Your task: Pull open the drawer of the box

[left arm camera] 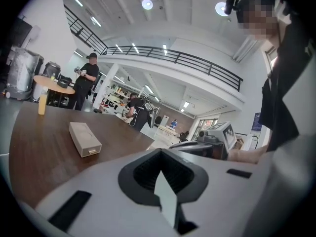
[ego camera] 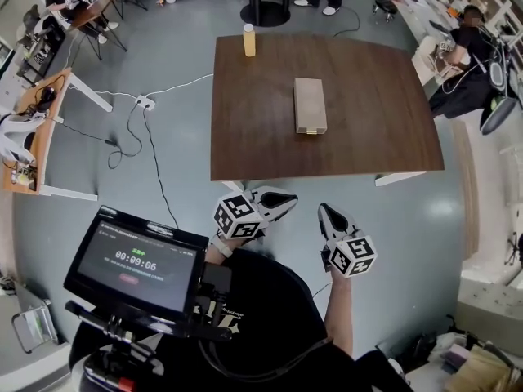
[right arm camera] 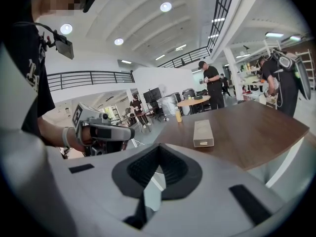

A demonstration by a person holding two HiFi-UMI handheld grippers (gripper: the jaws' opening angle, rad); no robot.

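Observation:
A long beige box (ego camera: 310, 104) lies in the middle of the brown table (ego camera: 384, 129). Its small drawer front (ego camera: 309, 130) faces the near edge. The box also shows in the left gripper view (left arm camera: 85, 138) and in the right gripper view (right arm camera: 203, 133). My left gripper (ego camera: 286, 199) and right gripper (ego camera: 326, 211) hover side by side in front of my body, short of the table's near edge and well apart from the box. Both are shut with nothing held. Each one's own view shows its white jaws closed together, left (left arm camera: 163, 171) and right (right arm camera: 158, 171).
A yellow bottle (ego camera: 249, 40) stands near the table's far edge. A monitor on a rig (ego camera: 135, 264) sits at lower left. A power strip with cables (ego camera: 145, 102) lies on the floor left of the table. People stand around desks further off.

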